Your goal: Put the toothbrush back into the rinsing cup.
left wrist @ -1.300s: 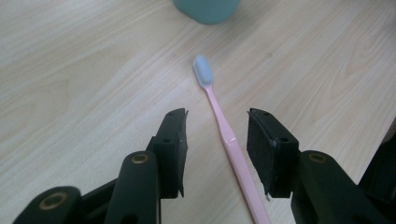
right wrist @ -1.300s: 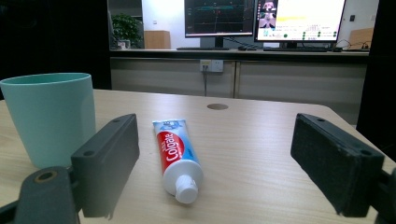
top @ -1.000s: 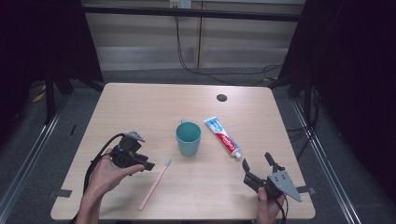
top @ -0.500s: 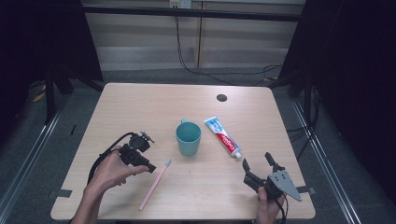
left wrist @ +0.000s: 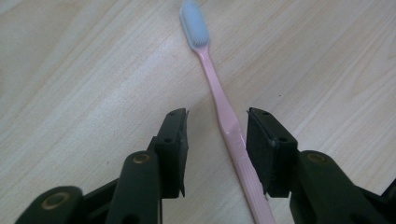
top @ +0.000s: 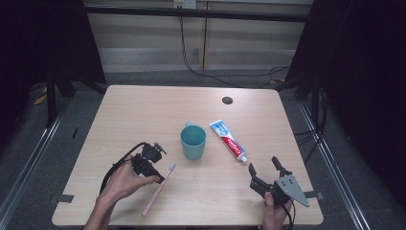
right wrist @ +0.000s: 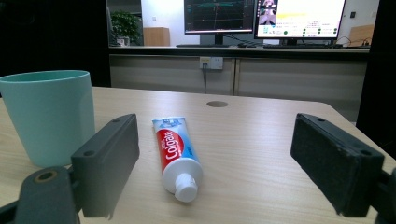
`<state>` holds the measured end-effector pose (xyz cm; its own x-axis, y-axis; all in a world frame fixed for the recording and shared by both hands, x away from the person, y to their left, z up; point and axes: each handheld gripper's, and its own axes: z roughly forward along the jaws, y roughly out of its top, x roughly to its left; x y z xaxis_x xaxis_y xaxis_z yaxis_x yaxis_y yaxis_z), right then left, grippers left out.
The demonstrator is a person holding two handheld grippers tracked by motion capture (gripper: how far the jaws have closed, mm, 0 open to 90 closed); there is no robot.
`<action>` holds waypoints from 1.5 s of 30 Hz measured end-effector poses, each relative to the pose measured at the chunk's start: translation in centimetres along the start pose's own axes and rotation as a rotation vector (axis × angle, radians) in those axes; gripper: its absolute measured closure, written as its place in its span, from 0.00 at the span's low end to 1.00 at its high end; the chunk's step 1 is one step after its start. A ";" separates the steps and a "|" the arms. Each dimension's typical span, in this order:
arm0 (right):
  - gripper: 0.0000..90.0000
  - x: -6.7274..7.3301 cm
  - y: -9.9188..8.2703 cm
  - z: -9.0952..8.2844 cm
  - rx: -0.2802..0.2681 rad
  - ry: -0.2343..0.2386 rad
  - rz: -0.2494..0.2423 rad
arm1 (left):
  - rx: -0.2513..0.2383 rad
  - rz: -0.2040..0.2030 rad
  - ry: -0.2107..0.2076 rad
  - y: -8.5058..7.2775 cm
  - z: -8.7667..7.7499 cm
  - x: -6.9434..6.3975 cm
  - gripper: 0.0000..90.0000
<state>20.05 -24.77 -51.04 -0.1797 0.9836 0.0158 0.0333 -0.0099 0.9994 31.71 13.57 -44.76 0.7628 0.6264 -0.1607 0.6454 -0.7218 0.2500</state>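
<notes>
Lying flat on the wooden table [top: 134, 110], a pink toothbrush [left wrist: 223, 106] with a pale blue brush head is seen between the two black jaws of the left gripper [left wrist: 217, 140]. The jaws are set on either side of the handle, one on each side. A small gap is left on both sides, so the handle is not yet pinched. The jaws have just been closing a little, with the handle between them. In the high view, the left gripper [top: 160, 176] is held low over the near left part of the table, right at the middle of the toothbrush [top: 159, 190], and the brush head is pointed toward the teal cup [top: 193, 141].

The right gripper [top: 262, 167] is held at the near right edge of the table. Its jaws are spread wide apart, and nothing is held between them. In the right gripper view, a tube of Colgate toothpaste [right wrist: 176, 151] is seen lying on the table ahead of the jaws, with its white cap pointed toward the camera. The teal cup [right wrist: 46, 116] stands upright just beside the tube. A small dark round hole [top: 227, 100] is seen in the far part of the table.
</notes>
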 end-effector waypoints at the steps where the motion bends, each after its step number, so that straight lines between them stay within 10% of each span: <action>1: 0.16 0.0 0.0 0.0 0.000 0.000 0.000 | 0.009 -0.003 0.000 0.0 0.1 0.0 0.67; 17: 0.16 0.0 0.0 -0.1 -0.003 -0.005 0.001 | 0.041 -0.017 0.003 0.0 2.1 -1.7 0.68; 32: 0.16 0.0 0.0 -0.1 -0.002 -0.006 0.001 | 0.083 -0.009 0.095 0.0 2.1 -2.4 0.79; 45: 0.16 0.0 0.0 0.0 0.000 -0.012 0.001 | 0.098 0.072 0.090 0.1 2.0 -2.1 0.87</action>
<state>20.02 -24.73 -51.04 -0.1677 0.9857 0.0161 0.0335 -0.0107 0.9994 30.31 11.57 -46.34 0.8035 0.5924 -0.0587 0.5932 -0.7884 0.1628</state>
